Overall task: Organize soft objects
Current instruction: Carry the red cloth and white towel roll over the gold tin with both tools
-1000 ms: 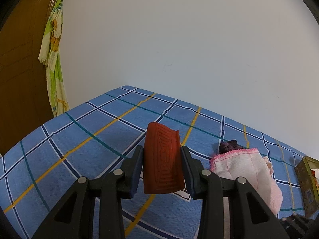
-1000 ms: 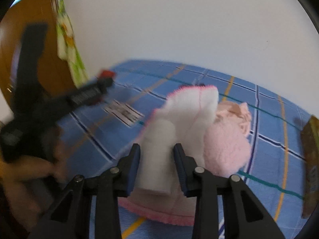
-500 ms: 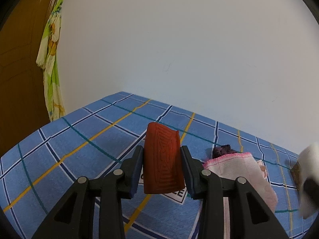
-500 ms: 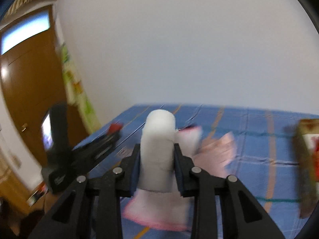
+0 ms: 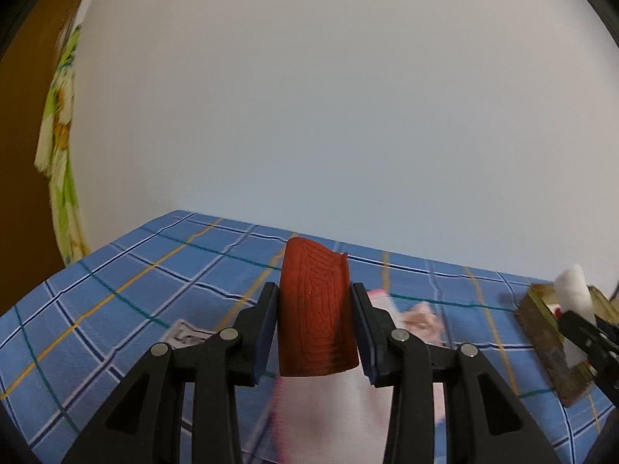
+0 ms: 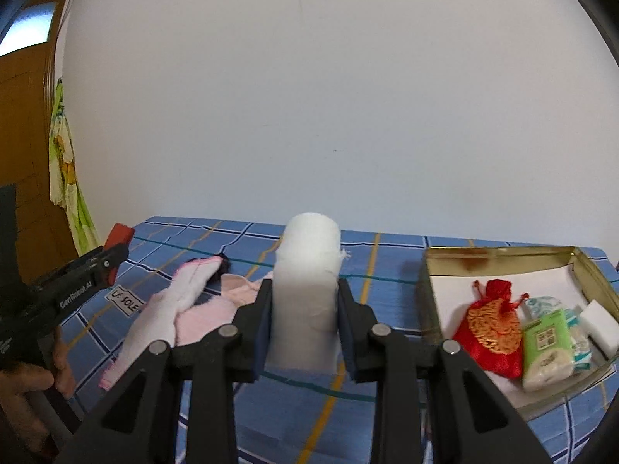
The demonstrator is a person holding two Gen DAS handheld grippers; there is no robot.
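Risk: the white roll [image 6: 307, 290], pinched in the right gripper [image 6: 305, 321] above the bed [image 6: 387, 270] and short of the gold tray [image 6: 433, 301] at the right edge, may slip. The red cloth [image 5: 315, 313] is pinched by the left gripper [image 5: 315, 328]. Both grippers are tilted slightly downward.

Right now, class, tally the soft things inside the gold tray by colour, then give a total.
Red: 1, the red pouch
Green: 1, the green tissue pack
Blue-patterned: 1, the tissue pack behind
White: 1, the white sponge block
Total: 4 in the gold tray
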